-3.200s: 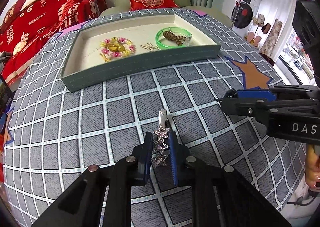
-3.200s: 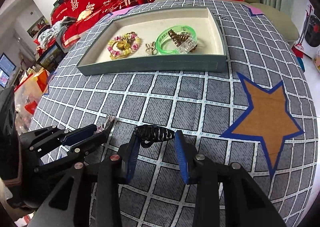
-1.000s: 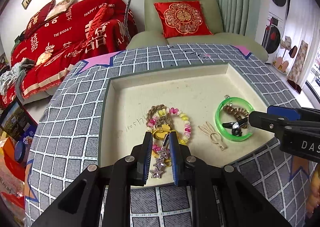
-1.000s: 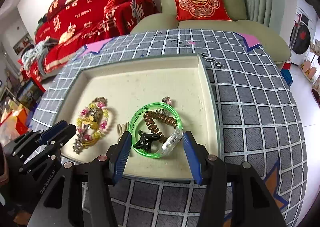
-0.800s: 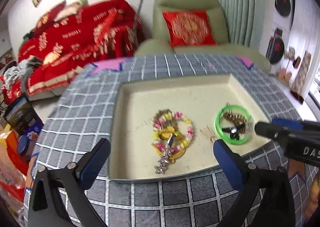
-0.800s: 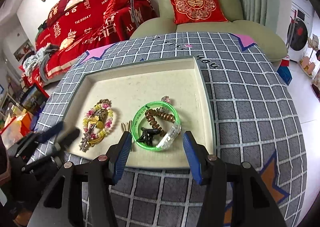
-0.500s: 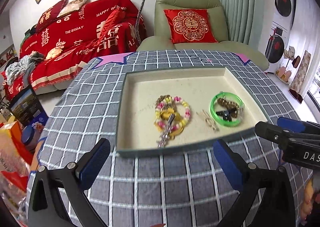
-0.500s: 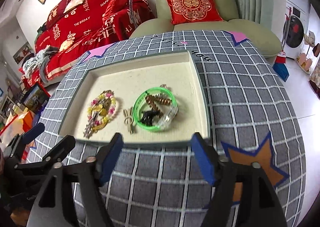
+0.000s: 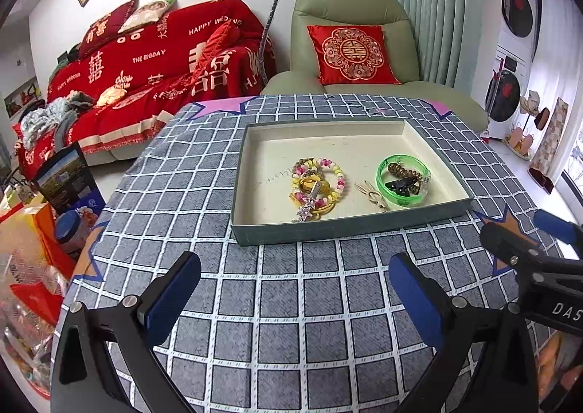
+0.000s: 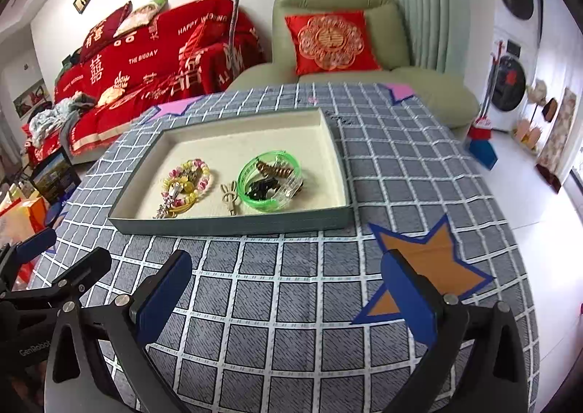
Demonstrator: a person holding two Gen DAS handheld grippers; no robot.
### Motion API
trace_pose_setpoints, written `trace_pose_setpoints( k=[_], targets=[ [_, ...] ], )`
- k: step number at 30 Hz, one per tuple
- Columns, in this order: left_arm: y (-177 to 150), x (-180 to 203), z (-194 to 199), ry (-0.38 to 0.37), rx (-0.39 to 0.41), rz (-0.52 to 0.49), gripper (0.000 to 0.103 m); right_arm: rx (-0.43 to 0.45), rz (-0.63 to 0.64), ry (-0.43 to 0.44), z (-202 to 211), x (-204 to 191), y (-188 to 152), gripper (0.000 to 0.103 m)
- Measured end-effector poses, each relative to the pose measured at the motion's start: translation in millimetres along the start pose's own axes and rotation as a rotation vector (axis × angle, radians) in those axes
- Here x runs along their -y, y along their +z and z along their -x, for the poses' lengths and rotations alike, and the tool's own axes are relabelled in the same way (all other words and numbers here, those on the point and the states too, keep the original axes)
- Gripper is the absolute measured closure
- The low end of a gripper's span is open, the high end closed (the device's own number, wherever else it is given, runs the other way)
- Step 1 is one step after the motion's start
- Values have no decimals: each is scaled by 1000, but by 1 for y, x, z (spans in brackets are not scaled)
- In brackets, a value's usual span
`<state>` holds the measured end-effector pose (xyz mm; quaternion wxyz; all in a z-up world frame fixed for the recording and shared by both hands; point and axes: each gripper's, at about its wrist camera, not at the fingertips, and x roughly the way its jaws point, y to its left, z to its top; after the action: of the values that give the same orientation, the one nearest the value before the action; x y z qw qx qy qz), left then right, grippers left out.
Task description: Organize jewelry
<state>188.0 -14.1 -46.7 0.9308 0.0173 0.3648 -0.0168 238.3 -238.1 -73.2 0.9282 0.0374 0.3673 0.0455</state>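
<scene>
Grippers: left gripper [image 9: 295, 289], right gripper [image 10: 288, 283] wide apart, short of tray [image 9: 349, 227] edge.

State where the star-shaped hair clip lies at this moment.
In the left wrist view the star-shaped hair clip lies inside the tray, in its near left part, resting across the beaded bracelet, left of the green bangle.
</scene>
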Motion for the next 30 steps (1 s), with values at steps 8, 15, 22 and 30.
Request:
trace_pose_setpoints(
  k=[8,15,22,30],
  targets=[
    [-1,0,15,9,35,-1,0,45,17,-8,17,-4,4,0],
    [0,2,19,16,41,-6,0,59,20,-15,22,-5,5,0],
    [1,2,21,16,50,-9,0,70,15,-15,26,-3,7,0],
    [2,3,22,21,53,-9,0,77,12,-16,28,-2,8,0]
  ],
)
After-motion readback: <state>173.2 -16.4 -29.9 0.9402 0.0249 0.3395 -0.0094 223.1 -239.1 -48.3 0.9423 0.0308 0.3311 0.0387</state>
